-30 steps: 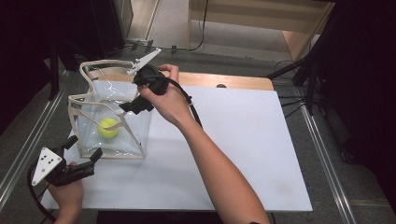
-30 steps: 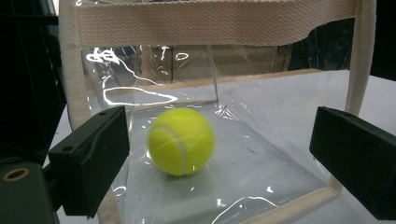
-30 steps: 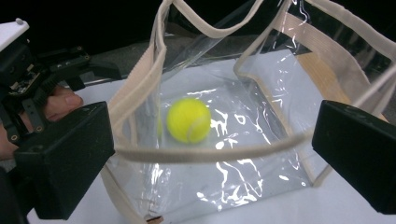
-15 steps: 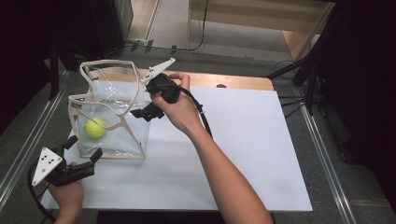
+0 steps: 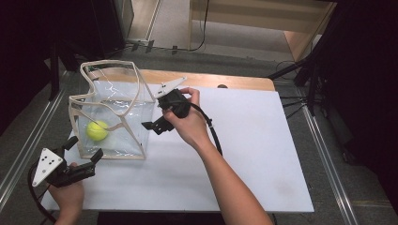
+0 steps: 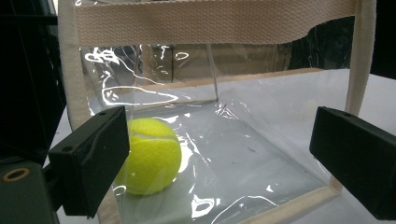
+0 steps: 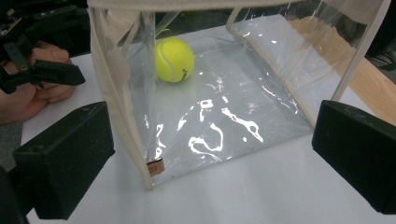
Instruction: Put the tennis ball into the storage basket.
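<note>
Sitting at the near left corner of the white bench, the left claw has kept its place, jaws apart and empty, aimed at the clear bag. Inside that bag the tennis ball has rolled from the middle of the floor to the left wall, where it now rests; I judge the drop finished. Further right, the right claw has drawn back out of the bag's mouth to just beside its right wall, jaws wide apart, gripping nothing.
</note>
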A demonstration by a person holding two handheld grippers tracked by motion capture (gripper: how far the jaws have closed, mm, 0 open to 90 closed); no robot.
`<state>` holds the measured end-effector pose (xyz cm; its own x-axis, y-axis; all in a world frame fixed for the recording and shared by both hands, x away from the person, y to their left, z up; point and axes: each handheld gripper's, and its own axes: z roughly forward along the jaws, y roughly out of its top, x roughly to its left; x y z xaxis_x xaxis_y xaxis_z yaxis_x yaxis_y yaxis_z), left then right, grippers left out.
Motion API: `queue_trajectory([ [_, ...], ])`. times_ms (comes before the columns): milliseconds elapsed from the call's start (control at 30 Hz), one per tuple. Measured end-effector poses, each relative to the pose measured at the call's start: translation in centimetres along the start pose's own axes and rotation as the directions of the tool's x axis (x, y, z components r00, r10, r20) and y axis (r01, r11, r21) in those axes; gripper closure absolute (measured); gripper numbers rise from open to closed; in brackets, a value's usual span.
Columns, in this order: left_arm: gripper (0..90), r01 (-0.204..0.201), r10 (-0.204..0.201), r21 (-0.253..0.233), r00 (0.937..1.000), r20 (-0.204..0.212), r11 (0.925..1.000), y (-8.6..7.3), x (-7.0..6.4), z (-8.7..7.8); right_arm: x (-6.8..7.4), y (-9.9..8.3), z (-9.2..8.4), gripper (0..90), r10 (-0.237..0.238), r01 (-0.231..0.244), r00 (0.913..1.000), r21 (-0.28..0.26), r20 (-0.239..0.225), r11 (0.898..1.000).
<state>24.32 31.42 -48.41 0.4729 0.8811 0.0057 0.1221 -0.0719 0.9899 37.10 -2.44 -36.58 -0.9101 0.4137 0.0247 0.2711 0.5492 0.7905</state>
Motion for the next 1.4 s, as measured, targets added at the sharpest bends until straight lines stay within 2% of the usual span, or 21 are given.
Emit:
queue_trajectory([
  [333,5.4,0.001,-0.001,0.0,1.0,0.002,1.0,0.0,0.0,0.0,0.5,-2.1,0.4,0.0,0.019,-0.019,0.9998,-0.019,0.002,1.0],
  [667,5.4,-0.003,0.003,0.002,1.0,0.001,1.0,0.0,0.0,0.0,1.0,-5.1,1.0,0.0,0.07,-0.069,0.9973,-0.057,0.022,0.996],
  [967,5.4,-0.001,0.001,0.002,1.0,0.001,1.0,0.0,0.0,0.0,1.4,-6.8,1.5,0.0,0.075,-0.072,0.9967,-0.071,0.031,0.995],
  [1200,5.4,-0.001,0.001,0.002,1.0,0.002,1.0,0.0,0.0,0.0,1.5,-8.6,1.7,0.0,0.101,-0.097,0.9943,-0.093,0.034,0.991],
  [1400,5.4,-0.005,0.005,0.002,1.0,0.002,1.0,0.0,0.0,0.0,1.7,-10.1,1.5,0.0,0.095,-0.091,0.9949,-0.111,0.034,0.99],
])
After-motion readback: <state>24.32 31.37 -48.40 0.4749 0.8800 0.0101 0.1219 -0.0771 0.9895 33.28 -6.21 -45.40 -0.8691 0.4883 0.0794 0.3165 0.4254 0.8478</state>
